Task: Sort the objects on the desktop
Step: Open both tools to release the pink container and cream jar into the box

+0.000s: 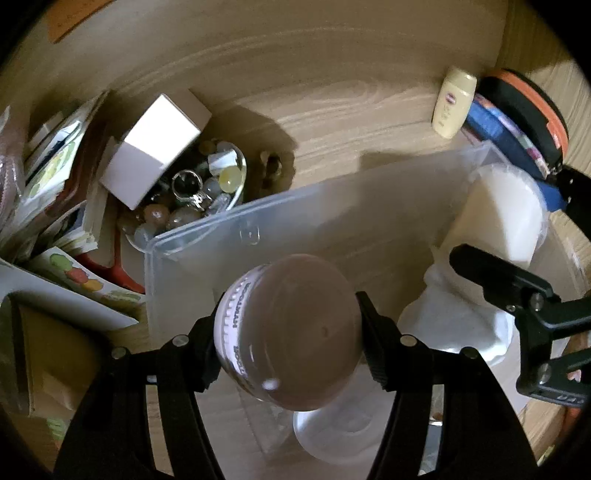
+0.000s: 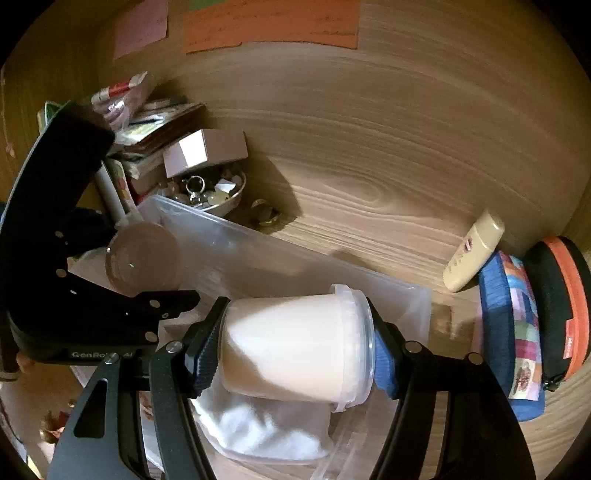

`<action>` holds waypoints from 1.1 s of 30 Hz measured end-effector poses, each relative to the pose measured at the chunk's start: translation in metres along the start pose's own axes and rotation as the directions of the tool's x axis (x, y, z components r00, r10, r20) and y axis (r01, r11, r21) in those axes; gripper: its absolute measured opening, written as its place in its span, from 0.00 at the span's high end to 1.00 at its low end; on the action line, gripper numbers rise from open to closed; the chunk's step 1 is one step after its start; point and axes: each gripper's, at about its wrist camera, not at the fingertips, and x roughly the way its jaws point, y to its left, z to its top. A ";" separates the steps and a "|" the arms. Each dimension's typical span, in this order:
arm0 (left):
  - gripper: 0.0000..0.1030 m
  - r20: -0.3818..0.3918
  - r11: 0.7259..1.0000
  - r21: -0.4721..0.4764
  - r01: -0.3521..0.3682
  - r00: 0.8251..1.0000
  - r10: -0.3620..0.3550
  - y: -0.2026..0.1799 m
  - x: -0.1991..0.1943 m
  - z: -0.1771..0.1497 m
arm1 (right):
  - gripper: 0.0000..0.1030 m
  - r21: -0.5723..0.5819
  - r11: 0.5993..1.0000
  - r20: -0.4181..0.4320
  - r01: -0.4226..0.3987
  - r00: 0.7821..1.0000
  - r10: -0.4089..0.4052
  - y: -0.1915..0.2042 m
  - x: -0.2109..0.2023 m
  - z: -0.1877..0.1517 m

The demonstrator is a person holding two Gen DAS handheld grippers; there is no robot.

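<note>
Over the clear bin (image 1: 207,254), left tool (image 1: 288,341) clamps a lettered jar (image 1: 295,332), right tool (image 2: 297,345) a white tub (image 2: 295,343).

A pale wooden desk (image 2: 369,177) with strong wavy grain fills most of the scene, and warm, dim light falls from the left, so that hard dark shadows stretch to the right of whatever stands on it. At the far edge the same wood rises as a back panel (image 2: 443,22), with an orange paper note (image 2: 273,22) and a pink paper note (image 2: 142,26) stuck flat against it, both handwritten though the words are too faint to read.
</note>
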 end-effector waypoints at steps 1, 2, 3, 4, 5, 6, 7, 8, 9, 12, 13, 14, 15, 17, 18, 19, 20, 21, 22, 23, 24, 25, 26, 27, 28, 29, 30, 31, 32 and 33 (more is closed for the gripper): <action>0.39 -0.010 1.000 0.009 -0.013 1.000 0.013 -0.002 0.001 0.000 | 0.38 -0.010 1.000 0.000 0.006 1.000 -0.006 0.002 0.000 0.000; 0.39 -0.016 1.000 0.015 -0.020 1.000 0.020 -0.002 0.002 0.000 | 0.37 -0.016 1.000 -0.002 0.008 1.000 -0.008 0.003 0.001 0.000; 0.39 -0.026 0.999 0.025 -0.030 0.999 0.031 -0.004 0.004 0.000 | 0.37 -0.025 1.000 -0.012 0.011 1.000 -0.012 0.004 0.002 0.000; 0.39 -0.033 0.999 0.032 -0.037 0.999 0.038 -0.006 0.004 0.000 | 0.36 -0.028 1.000 -0.018 0.012 1.000 -0.013 0.005 0.002 0.000; 0.39 -0.040 0.998 0.040 -0.046 0.998 0.048 -0.007 0.005 -0.001 | 0.35 -0.027 1.000 -0.024 0.010 1.000 -0.010 0.005 0.003 0.000; 0.39 -0.045 0.997 0.044 -0.055 0.997 0.057 -0.008 0.006 -0.001 | 0.35 -0.024 1.000 -0.031 0.005 0.999 -0.005 0.004 0.004 0.000; 0.39 -0.048 0.997 0.046 -0.063 0.997 0.066 -0.009 0.006 -0.002 | 0.35 -0.021 1.000 -0.035 0.001 0.999 -0.002 0.004 0.004 0.000; 0.39 -0.051 0.996 0.048 -0.070 0.996 0.073 -0.009 0.006 -0.002 | 0.35 -0.018 1.000 -0.036 -0.003 0.999 0.002 0.004 0.004 0.000; 0.39 -0.053 0.996 0.048 -0.072 0.996 0.075 -0.009 0.006 -0.003 | 0.35 -0.016 1.000 -0.038 -0.003 0.999 0.003 0.003 0.003 0.000; 0.39 -0.055 0.996 0.046 -0.079 0.995 0.081 -0.009 0.006 -0.003 | 0.35 -0.009 1.000 -0.037 0.001 0.999 -0.001 0.003 0.002 0.000; 0.38 -0.055 0.996 0.046 -0.080 0.995 0.083 -0.008 0.006 -0.004 | 0.34 -0.007 1.000 -0.034 0.000 0.999 0.000 0.003 0.002 0.000; 0.37 -0.053 0.995 0.045 -0.085 0.995 0.087 -0.008 0.006 -0.004 | 0.30 -0.004 1.000 -0.029 -0.002 1.000 0.001 0.003 0.000 0.000; 0.35 -0.049 0.995 0.043 -0.086 0.995 0.088 -0.008 0.005 -0.003 | 0.28 0.001 1.000 -0.025 -0.001 1.000 0.001 0.002 -0.002 -0.001; 0.28 -0.042 0.995 0.038 -0.087 0.995 0.089 -0.006 0.003 -0.002 | 0.23 0.014 1.000 -0.009 0.007 1.000 -0.007 0.000 -0.005 -0.001; 0.26 -0.036 0.995 0.037 -0.088 0.995 0.089 -0.006 0.002 -0.002 | 0.22 0.020 1.000 -0.003 0.012 1.000 -0.012 -0.001 -0.006 -0.001; 0.26 -0.032 0.995 0.039 -0.092 0.995 0.093 -0.006 0.001 -0.002 | 0.22 0.026 1.000 0.003 0.014 1.000 -0.014 -0.002 -0.006 -0.001; 0.26 -0.031 0.995 0.040 -0.096 0.995 0.097 -0.006 0.001 -0.003 | 0.22 0.030 1.000 0.011 -0.001 1.000 0.000 -0.003 -0.007 -0.001; 0.26 -0.029 0.994 0.041 -0.100 0.994 0.101 -0.007 0.001 -0.003 | 0.22 0.033 0.999 0.017 -0.016 1.000 0.015 -0.003 -0.009 -0.001; 0.25 -0.027 0.994 0.042 -0.103 0.994 0.104 -0.007 0.000 -0.003 | 0.22 0.037 0.999 0.024 -0.016 1.000 0.016 -0.004 -0.010 -0.001; 0.24 -0.025 0.994 0.042 -0.105 0.994 0.106 -0.007 0.000 -0.004 | 0.22 0.041 0.999 0.029 -0.012 1.000 0.010 -0.004 -0.010 -0.001; 0.22 -0.020 0.993 0.040 -0.110 0.994 0.111 -0.006 -0.001 -0.004 | 0.22 0.048 0.999 0.037 -0.006 0.999 0.004 -0.005 -0.011 -0.001; 0.20 -0.014 0.993 0.038 -0.112 0.994 0.113 -0.006 -0.002 -0.004 | 0.21 0.055 0.998 0.044 -0.004 0.999 0.002 -0.005 -0.012 -0.001; 0.19 -0.009 0.993 0.036 -0.111 0.994 0.112 -0.005 -0.003 -0.004 | 0.21 0.060 0.998 0.049 -0.007 0.999 0.004 -0.006 -0.013 -0.001; 0.18 -0.006 0.993 0.036 -0.109 0.994 0.109 -0.005 -0.004 -0.004 | 0.21 0.067 0.998 0.056 -0.011 0.998 0.007 -0.007 -0.014 -0.002; 0.18 -0.003 0.993 0.037 -0.111 0.994 0.111 -0.006 -0.004 -0.001 | 0.20 0.073 0.997 0.058 -0.012 0.998 0.008 -0.009 -0.015 -0.001; 0.18 -0.003 0.993 0.040 -0.113 0.994 0.114 -0.006 -0.005 -0.002 | 0.19 0.078 0.997 0.058 -0.012 0.998 0.008 -0.010 -0.015 -0.001; 0.18 -0.002 0.992 0.043 -0.117 0.993 0.117 -0.006 -0.005 -0.002 | 0.19 0.082 0.997 0.057 -0.016 0.998 0.012 -0.010 -0.015 -0.001; 0.18 0.000 0.992 0.045 -0.119 0.993 0.120 -0.007 -0.005 0.001 | 0.19 0.085 0.996 0.057 -0.027 0.998 0.022 -0.011 -0.015 0.000; 0.17 0.002 0.992 0.044 -0.119 0.993 0.119 -0.007 -0.005 0.001 | 0.18 0.088 0.996 0.056 -0.033 0.998 0.028 -0.011 -0.014 0.000; 0.16 0.001 0.993 0.043 -0.114 0.993 0.114 -0.007 -0.006 0.000 | 0.18 0.093 0.995 0.055 -0.039 0.998 0.034 -0.012 -0.014 0.000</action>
